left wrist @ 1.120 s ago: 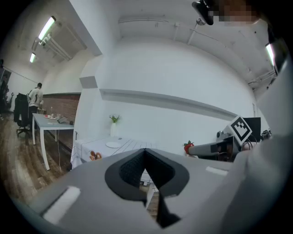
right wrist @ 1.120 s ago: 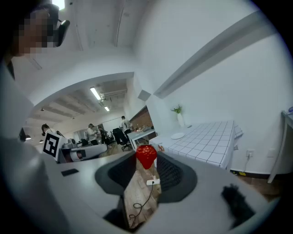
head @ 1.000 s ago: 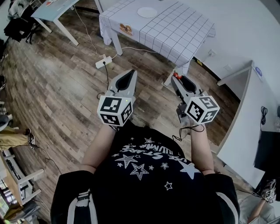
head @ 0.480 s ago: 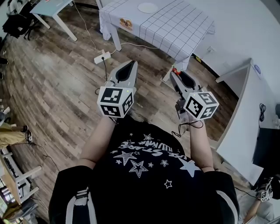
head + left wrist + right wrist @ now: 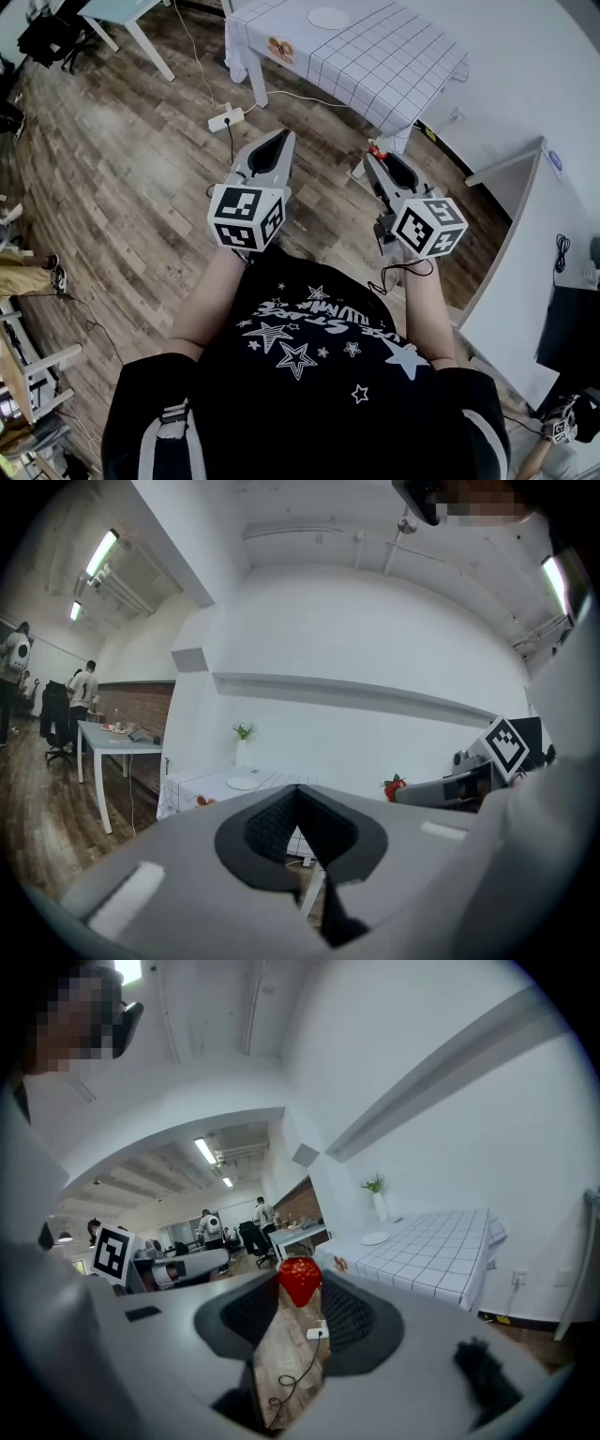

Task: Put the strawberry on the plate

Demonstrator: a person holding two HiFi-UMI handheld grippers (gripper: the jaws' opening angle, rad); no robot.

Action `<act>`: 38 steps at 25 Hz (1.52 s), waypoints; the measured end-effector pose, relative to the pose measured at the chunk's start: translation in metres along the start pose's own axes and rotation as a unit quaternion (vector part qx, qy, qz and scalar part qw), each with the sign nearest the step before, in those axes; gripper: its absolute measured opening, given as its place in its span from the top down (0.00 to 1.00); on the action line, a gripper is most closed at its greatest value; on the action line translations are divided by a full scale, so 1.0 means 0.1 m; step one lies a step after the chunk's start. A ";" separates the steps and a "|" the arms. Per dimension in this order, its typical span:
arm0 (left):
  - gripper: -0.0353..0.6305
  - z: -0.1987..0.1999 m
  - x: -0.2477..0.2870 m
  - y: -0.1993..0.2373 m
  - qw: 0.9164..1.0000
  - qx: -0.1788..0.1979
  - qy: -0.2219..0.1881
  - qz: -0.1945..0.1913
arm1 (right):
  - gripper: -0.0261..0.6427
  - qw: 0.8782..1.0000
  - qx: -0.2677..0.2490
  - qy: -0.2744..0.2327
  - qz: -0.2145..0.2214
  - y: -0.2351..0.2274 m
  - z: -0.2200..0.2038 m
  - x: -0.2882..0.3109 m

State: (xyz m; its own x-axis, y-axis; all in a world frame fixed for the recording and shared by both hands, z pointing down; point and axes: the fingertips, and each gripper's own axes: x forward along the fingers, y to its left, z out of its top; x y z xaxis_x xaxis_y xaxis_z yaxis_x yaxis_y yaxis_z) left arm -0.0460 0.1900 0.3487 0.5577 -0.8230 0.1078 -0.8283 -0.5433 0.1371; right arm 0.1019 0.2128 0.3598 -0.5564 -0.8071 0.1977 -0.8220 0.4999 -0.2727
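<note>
A red strawberry [image 5: 300, 1281] is pinched at the tips of my right gripper [image 5: 300, 1288], held in the air above the wooden floor; it also shows as a strawberry [image 5: 376, 152] at the tip of the right gripper [image 5: 375, 157] in the head view and as a small strawberry [image 5: 394, 786] in the left gripper view. My left gripper [image 5: 279, 139] is shut and holds nothing. The white plate [image 5: 329, 17] lies on a table with a checked cloth [image 5: 394, 66] ahead; the plate [image 5: 374, 1238] and plate [image 5: 242, 783] appear small in both gripper views.
An orange item [image 5: 279, 49] lies near the table's left edge. A power strip [image 5: 226, 119] and cable lie on the wooden floor. A white desk [image 5: 539, 225] stands at the right, another table [image 5: 122, 11] at the far left. People stand far off.
The view has shifted slightly, so the checked table sits a little further right in the picture. Both grippers keep their pose and the strawberry stays held.
</note>
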 end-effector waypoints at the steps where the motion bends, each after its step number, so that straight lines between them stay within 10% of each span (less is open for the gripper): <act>1: 0.94 0.00 0.00 -0.01 1.000 -0.001 0.000 0.002 | 0.73 1.000 0.002 -0.002 -0.001 -0.02 0.00 -0.03; 22: 0.93 -0.04 0.25 0.25 1.000 -0.011 0.002 0.028 | 0.73 0.999 0.022 0.015 -0.021 -0.42 -0.06 0.07; 38: 0.93 0.15 1.27 1.13 1.000 -0.023 0.002 0.009 | 0.73 0.998 0.027 0.020 -0.044 -1.01 0.33 1.24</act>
State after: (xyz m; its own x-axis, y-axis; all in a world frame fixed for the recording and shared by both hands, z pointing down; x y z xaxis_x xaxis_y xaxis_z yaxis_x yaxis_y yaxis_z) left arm -0.0695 0.0217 0.3635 0.5422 -0.8324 0.1145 -0.8354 -0.5196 0.1792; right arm 0.1202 0.0517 0.3808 -0.4868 -0.8334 0.2615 -0.8612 0.4080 -0.3031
